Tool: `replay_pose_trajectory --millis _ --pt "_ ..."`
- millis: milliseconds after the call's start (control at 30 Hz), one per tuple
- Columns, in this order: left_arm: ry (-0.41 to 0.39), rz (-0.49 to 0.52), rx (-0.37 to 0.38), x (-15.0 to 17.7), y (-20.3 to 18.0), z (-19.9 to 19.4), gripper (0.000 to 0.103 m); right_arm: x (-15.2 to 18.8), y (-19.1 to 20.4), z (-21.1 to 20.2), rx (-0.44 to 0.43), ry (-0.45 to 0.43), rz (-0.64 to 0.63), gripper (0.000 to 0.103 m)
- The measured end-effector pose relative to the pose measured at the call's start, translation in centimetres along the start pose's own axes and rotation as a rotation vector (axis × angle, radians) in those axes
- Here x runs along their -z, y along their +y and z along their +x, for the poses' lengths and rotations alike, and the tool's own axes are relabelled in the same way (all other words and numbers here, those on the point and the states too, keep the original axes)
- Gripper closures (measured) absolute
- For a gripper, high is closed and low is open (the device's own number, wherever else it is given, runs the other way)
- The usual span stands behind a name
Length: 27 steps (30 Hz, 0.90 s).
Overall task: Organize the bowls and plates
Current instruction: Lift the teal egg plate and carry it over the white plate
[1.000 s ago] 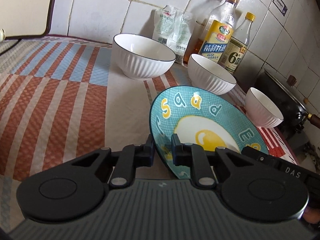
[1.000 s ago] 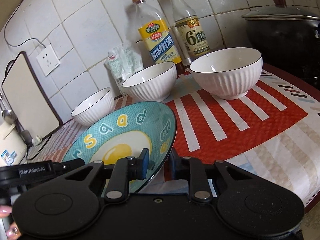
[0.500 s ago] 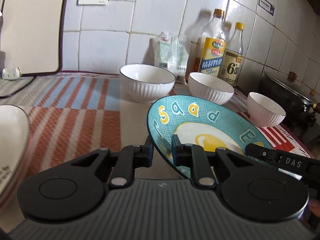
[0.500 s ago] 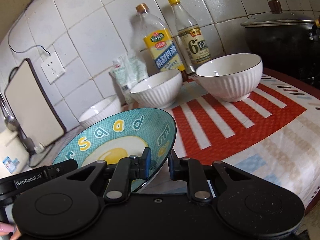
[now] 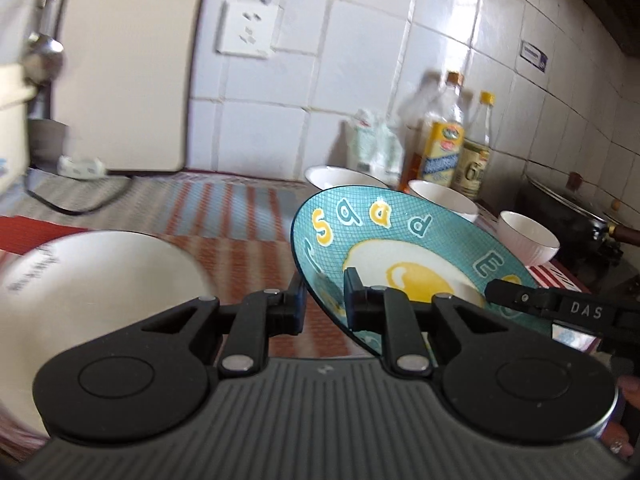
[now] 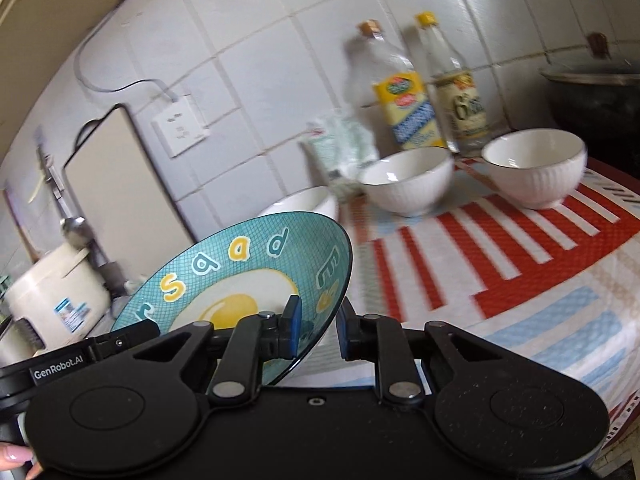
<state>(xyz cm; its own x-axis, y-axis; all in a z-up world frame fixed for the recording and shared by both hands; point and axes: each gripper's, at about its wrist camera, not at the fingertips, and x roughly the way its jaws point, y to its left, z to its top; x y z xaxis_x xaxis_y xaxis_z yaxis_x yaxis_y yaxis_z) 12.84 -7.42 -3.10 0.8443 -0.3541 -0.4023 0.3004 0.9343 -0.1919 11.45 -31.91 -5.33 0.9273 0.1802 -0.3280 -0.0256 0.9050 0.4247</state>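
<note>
A teal plate (image 5: 404,256) with a fried-egg picture and letters is held in the air between both grippers; it also shows in the right wrist view (image 6: 248,276). My left gripper (image 5: 323,304) is shut on its left rim. My right gripper (image 6: 316,328) is shut on its right rim. A white plate (image 5: 92,292) lies on the counter at the lower left of the left wrist view. Three white ribbed bowls (image 6: 406,186) (image 6: 534,168) (image 6: 300,202) stand in a row near the tiled wall.
Two sauce bottles (image 6: 400,92) (image 6: 456,88) and a plastic packet (image 6: 340,148) stand by the wall. A cutting board (image 5: 124,68) leans at the left, a rice cooker (image 6: 56,296) beside it. A dark pot (image 6: 596,88) is at the right. A striped cloth (image 6: 500,248) covers the counter.
Both grippers have lifted the teal plate and carried it leftward. The white plate, cutting board and rice cooker have come further into view; the bowls look farther away.
</note>
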Motion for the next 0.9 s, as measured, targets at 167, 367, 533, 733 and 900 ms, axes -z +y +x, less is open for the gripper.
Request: replay_pose_trajectory --millis 167,367,533,733,900 --pt "-0.025 -0.025 -0.06 -0.6 3.4 -4.0 0.086 0.4 4.4 -0.2 -0.065 0.025 -0.052 0.08" --pt "-0.039 -0.05 -0.133 -0.5 7.4 -6.9 0.086 1.2 9.1 0.8 -0.133 0.069 -0.093 0.08" --pt "-0.041 -0.083 -0.183 0.2 10.7 -8.3 0.086 2.3 12.6 2.0 -0.168 0.099 -0.134 0.08" --pt "-0.053 -0.126 -0.194 1.1 13.8 -8.6 0.086 3.4 14.7 3.9 -0.203 0.154 -0.138 0.08" --pt "-0.028 -0.142 -0.204 1.6 15.2 -7.9 0.086 4.0 15.7 5.1 -0.195 0.18 -0.161 0.08"
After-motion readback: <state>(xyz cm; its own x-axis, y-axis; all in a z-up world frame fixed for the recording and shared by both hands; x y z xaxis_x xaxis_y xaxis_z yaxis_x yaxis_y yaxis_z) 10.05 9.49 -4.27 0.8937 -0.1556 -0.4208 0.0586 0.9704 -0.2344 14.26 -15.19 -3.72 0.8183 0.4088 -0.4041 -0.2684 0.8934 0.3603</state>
